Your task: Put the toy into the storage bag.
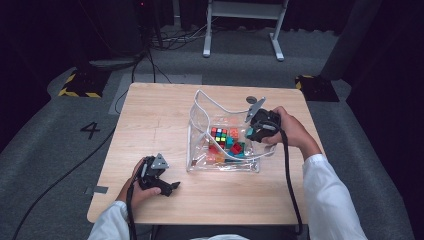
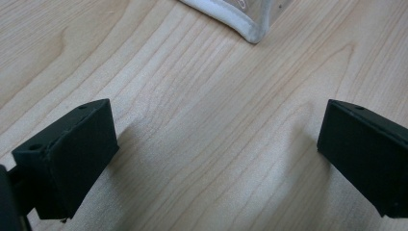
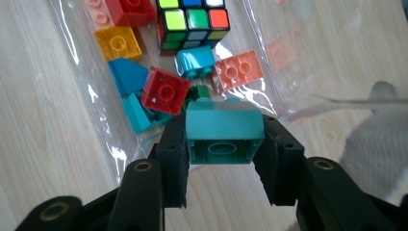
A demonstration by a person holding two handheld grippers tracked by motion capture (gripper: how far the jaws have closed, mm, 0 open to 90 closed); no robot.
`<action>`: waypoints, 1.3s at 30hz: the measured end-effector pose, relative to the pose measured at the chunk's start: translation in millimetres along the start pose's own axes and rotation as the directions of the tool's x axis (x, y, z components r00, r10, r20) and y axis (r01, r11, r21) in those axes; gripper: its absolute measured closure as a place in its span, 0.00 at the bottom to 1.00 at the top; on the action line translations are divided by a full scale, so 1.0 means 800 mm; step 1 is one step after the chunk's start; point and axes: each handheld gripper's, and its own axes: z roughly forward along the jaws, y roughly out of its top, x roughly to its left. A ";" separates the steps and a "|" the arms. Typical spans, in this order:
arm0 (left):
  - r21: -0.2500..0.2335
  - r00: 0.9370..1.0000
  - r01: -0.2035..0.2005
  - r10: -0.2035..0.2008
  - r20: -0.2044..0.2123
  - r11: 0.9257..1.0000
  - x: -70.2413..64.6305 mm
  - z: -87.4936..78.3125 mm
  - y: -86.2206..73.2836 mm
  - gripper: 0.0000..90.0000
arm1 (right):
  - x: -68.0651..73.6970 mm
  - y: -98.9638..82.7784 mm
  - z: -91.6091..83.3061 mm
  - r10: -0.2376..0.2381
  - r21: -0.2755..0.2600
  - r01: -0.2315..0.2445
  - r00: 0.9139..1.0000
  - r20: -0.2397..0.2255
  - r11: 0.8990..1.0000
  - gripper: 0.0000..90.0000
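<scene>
— So, what is sitting in that clear plastic bag (image 1: pixel 200 120) on the wooden table (image 1: pixel 150 125)?

— It is holding a loose pile of toy bricks and a puzzle cube (image 3: pixel 192 21) with coloured stickers. In the right gripper view the cube is lying at the far end, with a yellow brick (image 3: pixel 118 43) and a red brick (image 3: pixel 165 91) to its left, a pale orange flat brick (image 3: pixel 239 71) to its right, and several blue and teal pieces crowding between them. A small green piece (image 3: pixel 198 92) is peeking out just behind the red one.

— And the right gripper (image 3: pixel 223 154), what is it doing?

— It is hovering over the bag's right side in the high view, and its jaws are pressing on a teal brick (image 3: pixel 223 130) from both sides. The brick is sitting squarely between the two black pads, hollow underside facing the camera, raised above the pile.

— Is the brick touching anything else?

— Not that I can tell; the other pieces are lying beyond and below it.

— What about the left gripper (image 1: pixel 165 187)?

— It is resting in the person's hand near the table's front left, well apart from the bag's contents. Its jaws are standing wide apart with bare wood between them, gripping nothing. The bag's white-edged corner (image 2: pixel 250 31) is showing just ahead of it.
</scene>
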 end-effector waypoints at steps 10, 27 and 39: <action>0.002 1.000 -0.001 0.001 0.001 1.000 0.000 0.000 0.000 0.00 | -0.006 -0.025 -0.015 0.040 -0.043 -0.040 0.999 -0.001 0.998 0.66; 0.000 1.000 0.000 0.000 0.000 1.000 0.000 0.000 0.000 0.00 | -0.009 -0.031 -0.020 0.073 -0.074 -0.071 0.997 0.024 0.995 0.63; 0.000 1.000 0.000 0.000 0.000 1.000 0.000 0.000 0.000 0.00 | -0.005 -0.030 -0.017 0.082 -0.103 -0.079 0.996 0.018 0.991 0.59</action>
